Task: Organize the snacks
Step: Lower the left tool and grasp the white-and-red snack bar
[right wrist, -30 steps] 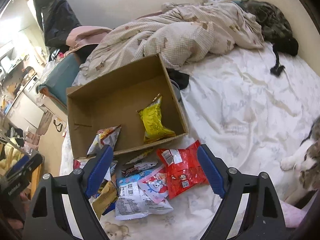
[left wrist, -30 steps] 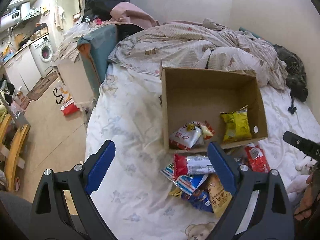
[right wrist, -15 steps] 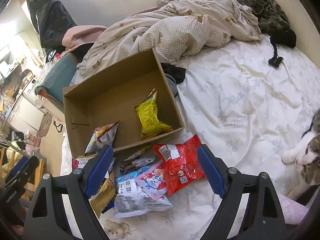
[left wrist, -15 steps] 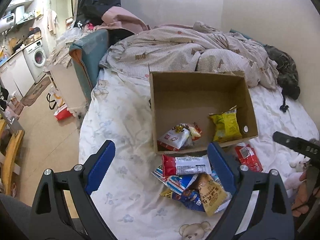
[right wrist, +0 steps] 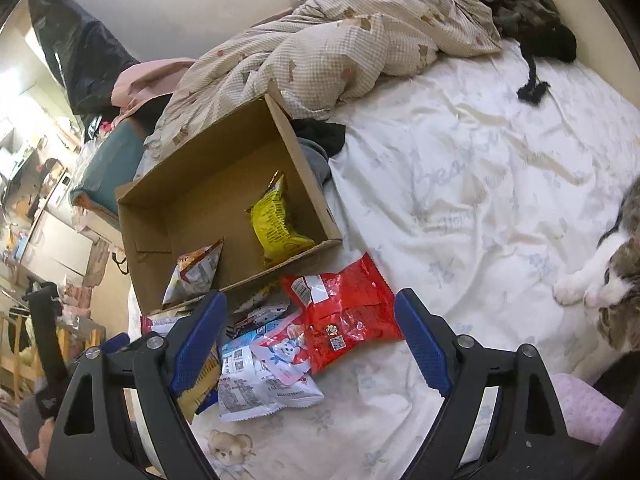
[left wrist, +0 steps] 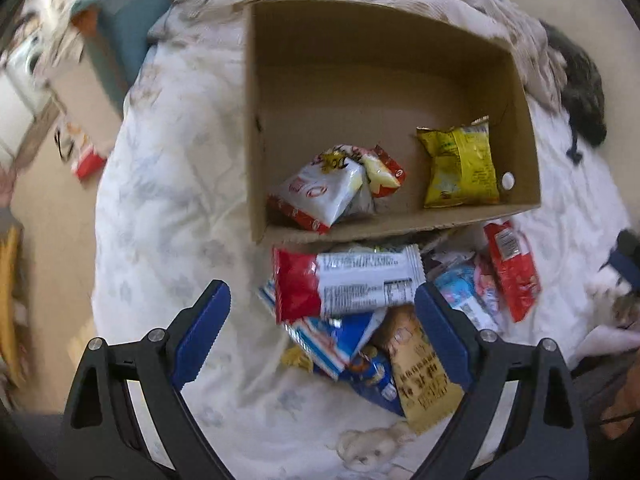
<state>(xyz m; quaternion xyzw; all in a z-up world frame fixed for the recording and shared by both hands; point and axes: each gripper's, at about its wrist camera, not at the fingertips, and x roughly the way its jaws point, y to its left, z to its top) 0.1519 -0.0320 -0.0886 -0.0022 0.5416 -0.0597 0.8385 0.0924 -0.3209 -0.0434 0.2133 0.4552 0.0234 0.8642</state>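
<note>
A cardboard box (left wrist: 256, 128) (right wrist: 304, 168) lies on the bed with a yellow snack bag (left wrist: 460, 164) (right wrist: 276, 220) and a white-and-red bag (left wrist: 320, 192) (right wrist: 196, 276) inside. Before its near wall is a heap of packets: a red-and-white packet (left wrist: 348, 284) on top, a blue-striped one (left wrist: 340, 340), a tan one (left wrist: 424, 376), a red bag (right wrist: 344, 308) (left wrist: 512, 268) and white-blue sachets (right wrist: 256, 380). My left gripper (left wrist: 324, 320) hangs open above the red-and-white packet, holding nothing. Over the red bag and sachets my right gripper (right wrist: 310, 332) stands open and empty.
A crumpled checked blanket (right wrist: 340, 52) and dark clothes (right wrist: 532, 20) lie behind the box. A cat (right wrist: 616, 280) sits at the right edge of the bed. The bed's left edge drops to the floor (left wrist: 52, 240), with furniture beyond.
My left gripper has dropped and tilted down toward the packet heap, so box and packets look larger. The right gripper has shifted a little over the red bag. Both stay open.
</note>
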